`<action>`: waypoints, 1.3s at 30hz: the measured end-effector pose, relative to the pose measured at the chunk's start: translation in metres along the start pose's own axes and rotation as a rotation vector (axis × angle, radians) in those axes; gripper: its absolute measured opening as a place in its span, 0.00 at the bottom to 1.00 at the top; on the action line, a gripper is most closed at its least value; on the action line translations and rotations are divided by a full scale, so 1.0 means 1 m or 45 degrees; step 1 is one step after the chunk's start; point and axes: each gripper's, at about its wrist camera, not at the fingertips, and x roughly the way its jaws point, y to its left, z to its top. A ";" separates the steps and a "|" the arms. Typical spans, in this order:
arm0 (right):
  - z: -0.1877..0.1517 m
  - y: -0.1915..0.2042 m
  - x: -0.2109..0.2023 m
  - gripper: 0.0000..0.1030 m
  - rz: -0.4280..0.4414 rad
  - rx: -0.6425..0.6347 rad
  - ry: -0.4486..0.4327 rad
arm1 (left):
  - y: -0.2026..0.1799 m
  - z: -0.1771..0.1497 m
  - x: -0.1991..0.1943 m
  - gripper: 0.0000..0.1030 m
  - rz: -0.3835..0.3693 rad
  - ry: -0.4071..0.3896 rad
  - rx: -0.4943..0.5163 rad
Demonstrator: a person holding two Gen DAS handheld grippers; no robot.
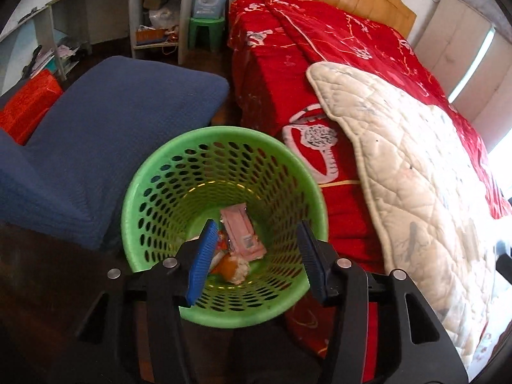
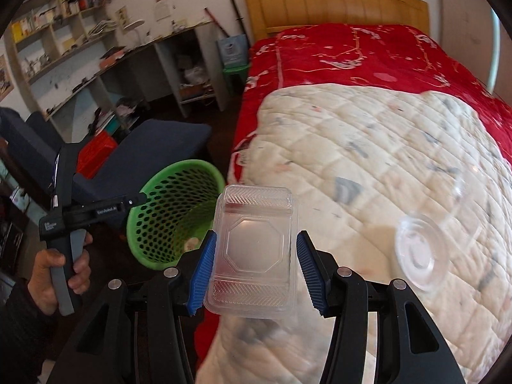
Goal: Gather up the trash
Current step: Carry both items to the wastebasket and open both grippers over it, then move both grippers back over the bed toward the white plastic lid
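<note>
Here, a clear plastic tray sits between the right gripper's pads while the left gripper hangs over the green basket.

The right gripper (image 2: pixel 254 265) has its blue pads (image 2: pixel 202 272) against the sides of a clear plastic clamshell tray (image 2: pixel 254 256), pinching it above the cream quilt (image 2: pixel 384 166) on the red bedspread (image 2: pixel 352 48). A clear round lid (image 2: pixel 420 252) lies on the quilt, to the right of the tray and apart from it. The left gripper (image 1: pixel 256 256) is spread wide with nothing between its fingers, poised over the green perforated basket (image 1: pixel 153 192), which stands between the blue chair (image 1: pixel 105 137) and the bed. Inside the basket lie a pink carton (image 1: pixel 243 233) and some orange and white scraps (image 1: pixel 232 267).
</note>
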 end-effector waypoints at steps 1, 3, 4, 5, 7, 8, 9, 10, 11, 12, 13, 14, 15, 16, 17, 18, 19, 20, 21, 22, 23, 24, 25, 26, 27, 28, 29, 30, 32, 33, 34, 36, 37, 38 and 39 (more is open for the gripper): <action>0.003 0.006 0.005 0.48 0.012 -0.010 0.007 | 0.003 -0.002 -0.002 0.50 -0.003 -0.001 -0.005; 0.010 0.016 0.016 0.48 0.030 -0.032 0.019 | 0.008 -0.006 -0.005 0.50 0.005 -0.006 -0.008; 0.013 0.021 0.022 0.48 0.040 -0.046 0.023 | 0.012 -0.009 -0.007 0.50 0.018 -0.009 -0.009; 0.017 0.029 0.028 0.48 0.053 -0.062 0.029 | 0.015 -0.011 -0.009 0.50 0.021 -0.012 -0.013; 0.021 0.038 0.037 0.48 0.072 -0.077 0.039 | 0.021 -0.015 -0.014 0.50 0.019 -0.018 -0.029; 0.024 0.044 0.043 0.48 0.087 -0.086 0.047 | 0.025 -0.018 -0.016 0.50 0.026 -0.020 -0.036; 0.026 0.049 0.048 0.48 0.099 -0.093 0.054 | 0.029 -0.021 -0.018 0.50 0.036 -0.022 -0.045; 0.029 0.055 0.054 0.48 0.109 -0.103 0.061 | 0.032 -0.023 -0.018 0.50 0.036 -0.022 -0.051; 0.032 0.061 0.061 0.48 0.116 -0.113 0.069 | 0.036 -0.025 -0.020 0.50 0.035 -0.023 -0.060; 0.034 0.066 0.065 0.48 0.122 -0.121 0.075 | 0.039 -0.027 -0.021 0.50 0.037 -0.022 -0.067; 0.036 0.072 0.071 0.48 0.129 -0.131 0.083 | 0.042 -0.029 -0.021 0.50 0.044 -0.020 -0.073; 0.039 0.077 0.077 0.48 0.138 -0.137 0.091 | 0.045 -0.031 -0.021 0.50 0.049 -0.019 -0.079; 0.040 0.081 0.082 0.48 0.145 -0.140 0.096 | 0.048 -0.033 -0.022 0.50 0.052 -0.020 -0.084; 0.042 0.087 0.088 0.48 0.152 -0.143 0.106 | 0.051 -0.034 -0.023 0.50 0.054 -0.022 -0.091; 0.044 0.092 0.095 0.48 0.161 -0.145 0.118 | 0.053 -0.035 -0.023 0.50 0.056 -0.020 -0.101; 0.046 0.096 0.099 0.49 0.167 -0.145 0.125 | 0.056 -0.037 -0.023 0.50 0.054 -0.017 -0.114; 0.047 0.101 0.106 0.49 0.174 -0.144 0.137 | 0.058 -0.037 -0.023 0.50 0.050 -0.017 -0.121; 0.050 0.106 0.112 0.49 0.185 -0.142 0.146 | 0.060 -0.038 -0.022 0.50 0.049 -0.015 -0.128; 0.051 0.110 0.117 0.49 0.191 -0.139 0.151 | 0.061 -0.038 -0.022 0.50 0.050 -0.013 -0.134; 0.054 0.114 0.122 0.51 0.202 -0.136 0.155 | 0.062 -0.039 -0.022 0.50 0.046 -0.010 -0.138; 0.055 0.118 0.125 0.53 0.210 -0.135 0.156 | 0.063 -0.040 -0.021 0.50 0.044 -0.009 -0.141; 0.057 0.122 0.126 0.59 0.213 -0.133 0.149 | 0.063 -0.041 -0.021 0.50 0.044 -0.009 -0.141; 0.059 0.124 0.126 0.64 0.217 -0.128 0.131 | 0.063 -0.042 -0.021 0.50 0.043 -0.009 -0.142; 0.059 0.125 0.126 0.66 0.226 -0.125 0.123 | 0.062 -0.043 -0.021 0.50 0.041 -0.007 -0.141; 0.060 0.126 0.125 0.66 0.231 -0.121 0.114 | 0.061 -0.043 -0.020 0.50 0.041 -0.006 -0.139; 0.060 0.126 0.122 0.66 0.223 -0.116 0.105 | 0.060 -0.043 -0.021 0.50 0.040 -0.006 -0.136; 0.060 0.124 0.119 0.66 0.225 -0.116 0.100 | 0.059 -0.043 -0.021 0.50 0.039 -0.007 -0.132; 0.059 0.123 0.116 0.66 0.228 -0.120 0.099 | 0.058 -0.043 -0.021 0.50 0.039 -0.007 -0.129; 0.055 0.116 0.106 0.66 0.205 -0.135 0.081 | 0.055 -0.043 -0.024 0.50 0.038 -0.011 -0.121; 0.053 0.113 0.102 0.66 0.197 -0.139 0.072 | 0.053 -0.043 -0.024 0.50 0.037 -0.012 -0.119; 0.050 0.108 0.096 0.68 0.191 -0.139 0.066 | 0.050 -0.044 -0.025 0.50 0.034 -0.013 -0.115; 0.045 0.095 0.085 0.73 0.169 -0.126 0.051 | 0.042 -0.044 -0.028 0.50 0.024 -0.016 -0.101; 0.042 0.088 0.079 0.75 0.158 -0.117 0.043 | 0.039 -0.044 -0.029 0.50 0.022 -0.017 -0.095; 0.038 0.079 0.072 0.75 0.145 -0.106 0.036 | 0.035 -0.044 -0.030 0.50 0.019 -0.018 -0.084; 0.035 0.072 0.067 0.76 0.130 -0.095 0.030 | 0.030 -0.044 -0.031 0.50 0.017 -0.018 -0.076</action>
